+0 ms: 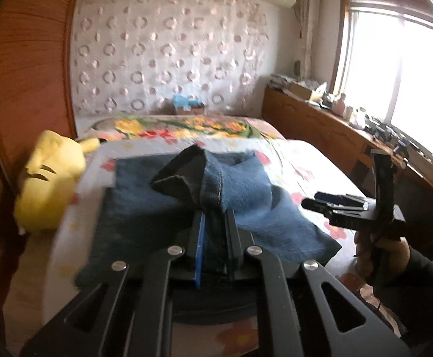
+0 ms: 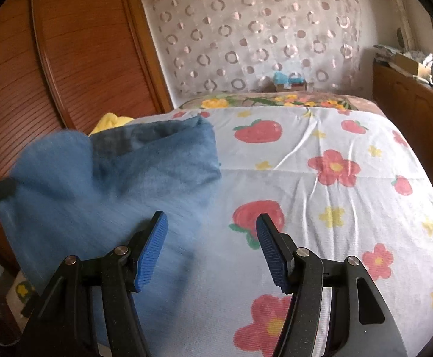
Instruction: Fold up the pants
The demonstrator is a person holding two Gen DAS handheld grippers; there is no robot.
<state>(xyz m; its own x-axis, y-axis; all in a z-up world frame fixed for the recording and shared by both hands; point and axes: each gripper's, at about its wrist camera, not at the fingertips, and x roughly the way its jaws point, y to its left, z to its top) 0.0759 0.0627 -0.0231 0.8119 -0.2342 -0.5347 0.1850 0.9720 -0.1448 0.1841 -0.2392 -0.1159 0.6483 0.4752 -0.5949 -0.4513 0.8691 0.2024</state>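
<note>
The bed (image 2: 320, 184), spread with a white strawberry-and-flower sheet, fills the scene; a wooden headboard or cupboard stands to the left and a yellow plush toy (image 1: 49, 184) sits at the bed's far left edge. The pants (image 1: 145, 214), blue denim, lie on the bed's left part, partly doubled, with one bunched portion raised off the sheet. Denim of this kind is probably fairly heavy and limp: it drapes, holds no shape, and is unlikely to slip from ribbed pads. The stitched seam or hem looks the best place to take hold, being thick and firm.

The left gripper (image 1: 213, 217) is clamped on just such a seamed fold, the cloth pinched between its nearly closed jaws. The right gripper (image 2: 212, 238) hangs over the near edge of the denim with its jaws apart, holding nothing.
</note>
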